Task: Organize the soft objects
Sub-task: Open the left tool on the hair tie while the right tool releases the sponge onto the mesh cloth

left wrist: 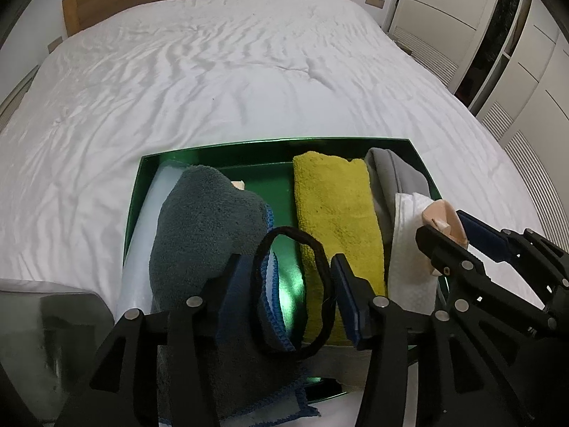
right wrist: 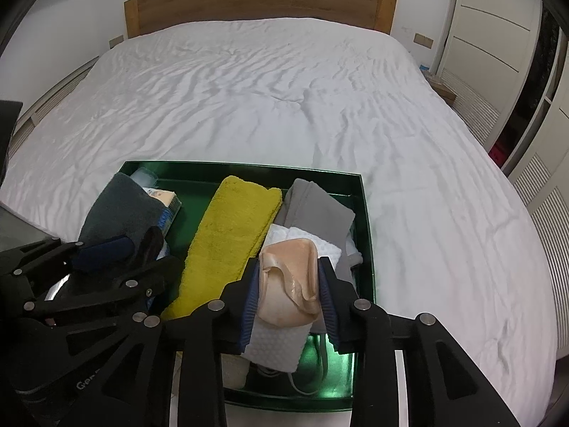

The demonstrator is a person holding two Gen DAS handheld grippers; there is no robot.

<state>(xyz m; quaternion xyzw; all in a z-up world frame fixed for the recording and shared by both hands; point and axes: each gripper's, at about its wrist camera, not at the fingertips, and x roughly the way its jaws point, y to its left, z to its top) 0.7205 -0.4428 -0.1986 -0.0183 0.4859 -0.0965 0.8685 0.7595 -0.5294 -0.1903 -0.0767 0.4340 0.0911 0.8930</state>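
Right claw (right wrist: 288, 281) pinches a peach satin ballet shoe (right wrist: 288, 277) between its blue-padded fingers, holding it over the near right part of a green tray (right wrist: 366, 235) that sits on a bed (right wrist: 284, 99) covered by a wrinkled white sheet. Left claw (left wrist: 295, 291) has its fingers spread, and a black hair tie (left wrist: 288, 290) hangs as a loop in the gap between them; whether either pad actually presses the band I cannot tell. Inside the tray, from left to right, lie a dark grey fleece cloth (left wrist: 202, 231) resting on a blue-edged cloth (left wrist: 272, 306), then a bare strip of green tray floor, a folded mustard-yellow towel (left wrist: 338, 220), and a grey garment (left wrist: 394, 174) at the far right with a white waffle-textured cloth (left wrist: 409, 259) lying over its near end. The ballet shoe is just above that white cloth. At the far left corner of the tray a pale plastic-wrapped item (right wrist: 144, 178) shows behind the fleece cloth. A wooden headboard (right wrist: 259, 0) stands at the far end of the bed, and white wardrobe doors (right wrist: 494, 35) line the right side.
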